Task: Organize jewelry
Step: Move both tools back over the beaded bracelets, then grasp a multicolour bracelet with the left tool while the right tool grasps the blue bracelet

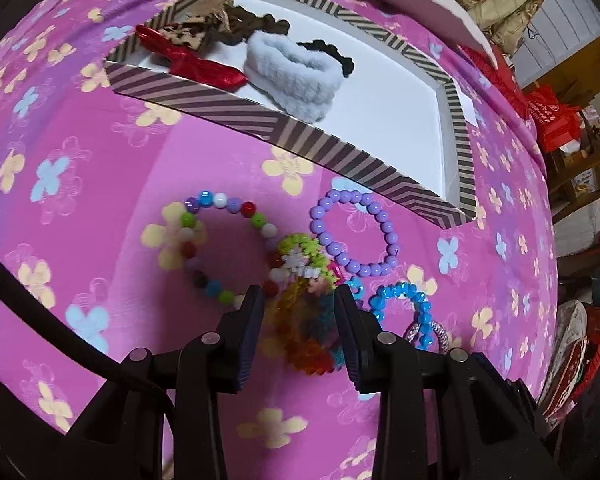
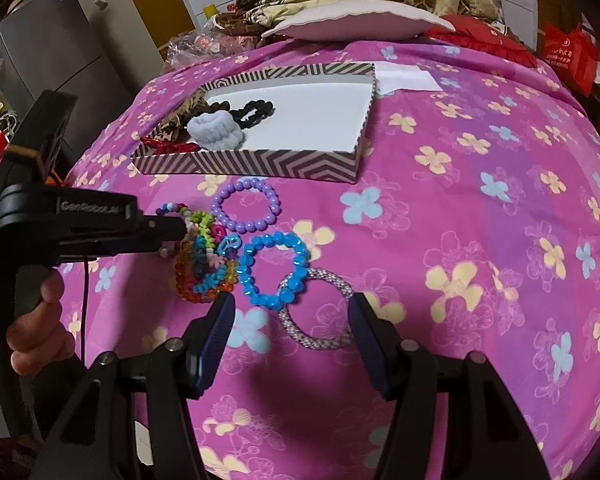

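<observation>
I have my left gripper [image 1: 299,300] pointed down at the heap of small bright bracelets [image 1: 300,300]. Its jaws are apart, one on each side of the heap, and I cannot see them squeezing anything yet. I think I put them there so I can pinch one piece out of the heap.

My right gripper [image 2: 291,312] has its jaws wide apart too, with nothing held. The silver sparkly bangle [image 2: 320,312] lies between them and a little ahead, and the blue bead bracelet [image 2: 274,270] is just past the tips, lying over the bangle's edge. That looks like my next pick on this side.

The striped box [image 2: 252,166] sits far ahead of both pairs of jaws. It already holds a fluffy grey band [image 2: 216,130], a black hair tie [image 2: 252,112] and a red bow [image 1: 192,62], so I guess the bracelets go there as well.

The left view shows me the many-coloured bead ring [image 1: 224,248] to the left of the jaws and the purple bead bracelet [image 1: 354,234] ahead on the right. The right view mostly hides that coloured ring behind my left gripper. But only the right view shows the whole bangle, and my hand [image 2: 32,320] on the left handle.
</observation>
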Motion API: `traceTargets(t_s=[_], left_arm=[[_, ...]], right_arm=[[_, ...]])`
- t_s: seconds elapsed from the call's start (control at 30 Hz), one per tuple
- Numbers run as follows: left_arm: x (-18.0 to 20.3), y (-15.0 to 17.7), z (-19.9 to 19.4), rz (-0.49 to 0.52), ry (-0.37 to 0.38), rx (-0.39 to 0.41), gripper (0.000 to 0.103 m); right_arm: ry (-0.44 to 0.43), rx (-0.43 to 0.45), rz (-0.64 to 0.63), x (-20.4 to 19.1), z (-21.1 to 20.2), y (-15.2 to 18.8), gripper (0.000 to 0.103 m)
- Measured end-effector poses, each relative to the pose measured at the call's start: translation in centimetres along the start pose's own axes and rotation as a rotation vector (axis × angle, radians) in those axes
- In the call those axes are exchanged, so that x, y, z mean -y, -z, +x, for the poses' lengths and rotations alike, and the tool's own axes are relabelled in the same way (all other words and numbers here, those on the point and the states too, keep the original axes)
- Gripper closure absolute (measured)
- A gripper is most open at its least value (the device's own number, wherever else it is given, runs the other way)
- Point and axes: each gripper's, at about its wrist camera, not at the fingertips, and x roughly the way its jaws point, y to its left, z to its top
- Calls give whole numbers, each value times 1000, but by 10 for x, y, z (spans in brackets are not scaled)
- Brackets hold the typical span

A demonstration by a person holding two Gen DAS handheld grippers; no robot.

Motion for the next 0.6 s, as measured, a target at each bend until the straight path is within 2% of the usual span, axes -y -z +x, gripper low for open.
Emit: traceTargets(t_s=[0.33,0.37,0.4,0.47,0.6], left_arm=[[11,-7,12,8,-14,9,47],[12,-8,12,14,-15,16,52],[12,-8,12,22,-15,22,61],[12,-10,14,34,-17,25,68],[6,-15,6,45,10,48,69]], right_arm=[[1,-6,-37,4,15,-10,41],[2,-7,-44,3,16,-11,42],[4,-8,-57,2,19,-14,43],[11,-12,-85,-2,25,-19,51],[37,-32,-152,-9,40,-30,61]])
